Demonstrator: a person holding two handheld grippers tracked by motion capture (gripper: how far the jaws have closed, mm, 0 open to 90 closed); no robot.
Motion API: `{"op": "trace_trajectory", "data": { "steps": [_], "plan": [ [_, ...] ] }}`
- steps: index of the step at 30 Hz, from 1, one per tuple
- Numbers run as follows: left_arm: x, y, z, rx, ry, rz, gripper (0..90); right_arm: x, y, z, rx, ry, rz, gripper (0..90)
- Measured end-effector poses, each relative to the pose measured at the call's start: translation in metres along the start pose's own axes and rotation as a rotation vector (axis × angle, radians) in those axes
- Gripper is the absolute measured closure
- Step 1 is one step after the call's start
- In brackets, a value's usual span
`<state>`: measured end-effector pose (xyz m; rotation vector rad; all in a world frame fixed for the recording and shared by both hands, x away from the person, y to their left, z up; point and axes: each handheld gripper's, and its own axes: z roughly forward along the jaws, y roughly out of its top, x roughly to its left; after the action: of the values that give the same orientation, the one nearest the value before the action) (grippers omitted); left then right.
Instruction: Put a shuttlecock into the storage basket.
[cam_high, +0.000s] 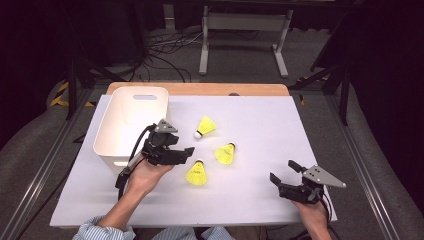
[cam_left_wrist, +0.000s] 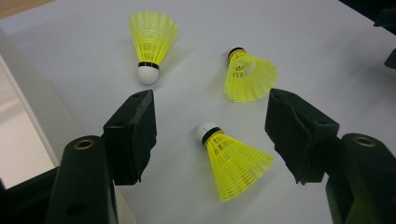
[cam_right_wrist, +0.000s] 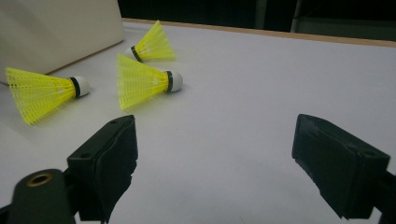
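Looked down and forward from above the near edge of the white table, taking in the whole top and the floor beyond. Rode low and close over the nearest shuttlecock, aimed steeply down between two black jaws. Sat near table level from the right, facing left toward the white bin. Shared by all three: the three yellow shuttlecocks.

Bright overhead light on the white table, soft short shadows, dark surroundings, slightly soft focus.
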<state>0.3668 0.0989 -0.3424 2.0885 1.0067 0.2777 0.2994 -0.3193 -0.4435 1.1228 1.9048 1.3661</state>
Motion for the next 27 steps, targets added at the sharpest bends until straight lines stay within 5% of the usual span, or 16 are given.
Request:
{"op": "trace_trajectory", "data": {
  "steps": [27],
  "plan": [
    [-0.018, -0.009, 0.012, 0.084, 0.023, 0.027, 36.2, 0.001, 0.000, 0.000, 0.004, 0.000, -0.007, 14.7]
  ]
}}
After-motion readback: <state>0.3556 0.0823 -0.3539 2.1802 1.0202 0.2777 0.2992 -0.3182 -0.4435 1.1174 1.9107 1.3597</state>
